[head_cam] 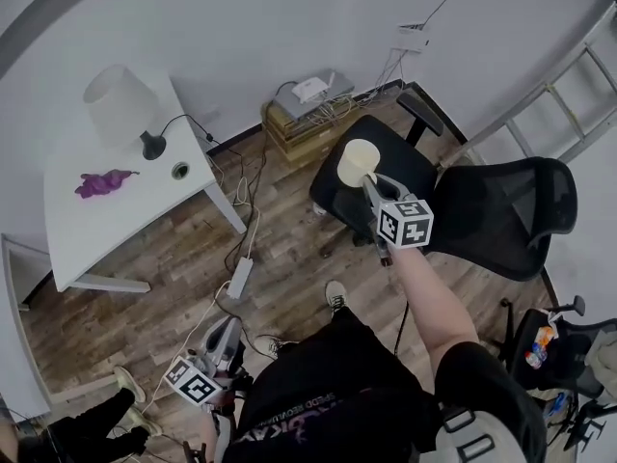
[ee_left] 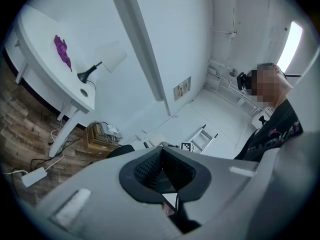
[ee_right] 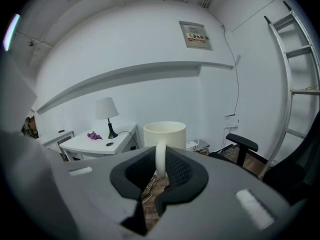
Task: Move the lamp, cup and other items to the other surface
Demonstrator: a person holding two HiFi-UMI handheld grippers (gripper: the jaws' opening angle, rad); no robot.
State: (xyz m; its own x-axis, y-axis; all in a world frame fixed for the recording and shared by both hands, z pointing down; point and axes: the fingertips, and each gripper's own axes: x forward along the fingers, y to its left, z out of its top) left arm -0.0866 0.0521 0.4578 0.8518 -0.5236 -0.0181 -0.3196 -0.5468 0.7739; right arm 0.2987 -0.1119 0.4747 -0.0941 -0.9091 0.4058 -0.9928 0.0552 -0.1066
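Note:
My right gripper (head_cam: 369,179) is shut on the handle of a cream cup (head_cam: 355,162) and holds it upright in the air over the seat of a black office chair (head_cam: 482,205). In the right gripper view the cup (ee_right: 165,133) stands just past the jaws (ee_right: 161,156), which pinch its handle. A white-shaded lamp (head_cam: 120,104) with a black base and a purple item (head_cam: 101,181) sit on the white table (head_cam: 106,230) at the left. My left gripper (head_cam: 231,328) hangs low by my leg, jaws (ee_left: 161,154) closed together with nothing in them.
A stack of boxes with a router (head_cam: 308,114) stands against the wall. A power strip and cables (head_cam: 239,278) lie on the wooden floor. A ladder (head_cam: 569,85) leans at the right. Another person's feet (head_cam: 125,384) show at the lower left.

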